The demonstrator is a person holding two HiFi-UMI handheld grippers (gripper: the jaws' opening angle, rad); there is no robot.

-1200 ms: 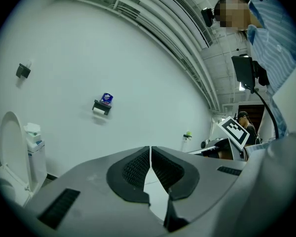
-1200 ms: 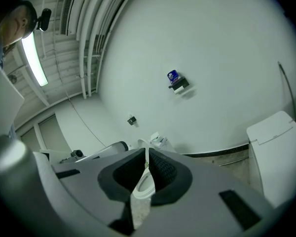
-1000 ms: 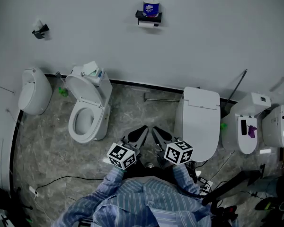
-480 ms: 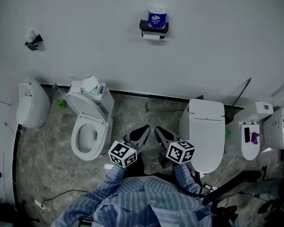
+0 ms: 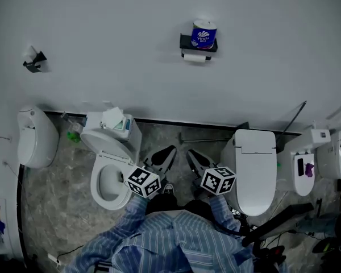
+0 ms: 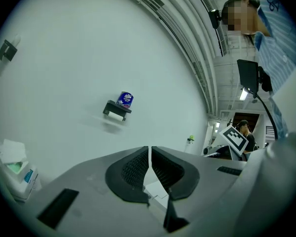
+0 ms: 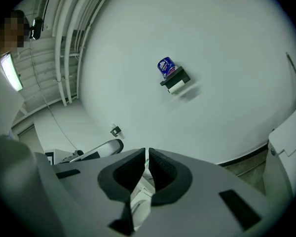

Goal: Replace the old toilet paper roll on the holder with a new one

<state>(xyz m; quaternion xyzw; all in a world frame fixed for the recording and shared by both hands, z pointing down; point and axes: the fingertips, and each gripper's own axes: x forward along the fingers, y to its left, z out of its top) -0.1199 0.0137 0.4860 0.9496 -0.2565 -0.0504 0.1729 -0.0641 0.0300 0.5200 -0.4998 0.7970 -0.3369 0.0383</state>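
A black holder (image 5: 199,43) is fixed high on the white wall. A new roll in a blue wrapper (image 5: 203,34) stands on top of it, and the old white roll (image 5: 196,57) hangs beneath. Both grippers are far short of it, held side by side over the floor and pointing at the wall. My left gripper (image 5: 170,150) is shut with nothing in it, and so is my right gripper (image 5: 190,153). The left gripper view has the holder (image 6: 117,108) and blue roll (image 6: 125,99) beyond the shut left gripper (image 6: 150,149). The right gripper view shows the blue roll (image 7: 165,66) above the shut right gripper (image 7: 146,154).
An open toilet (image 5: 111,181) with a tissue box (image 5: 115,118) on its tank stands at the left, and a closed-lid toilet (image 5: 256,164) at the right. More fixtures line the wall at both ends (image 5: 37,135) (image 5: 307,164). A second small wall holder (image 5: 33,61) is far left.
Both grippers, still shut, have travelled toward the wall between the two toilets. The holder with the blue roll has slid right and a little down in the head view.
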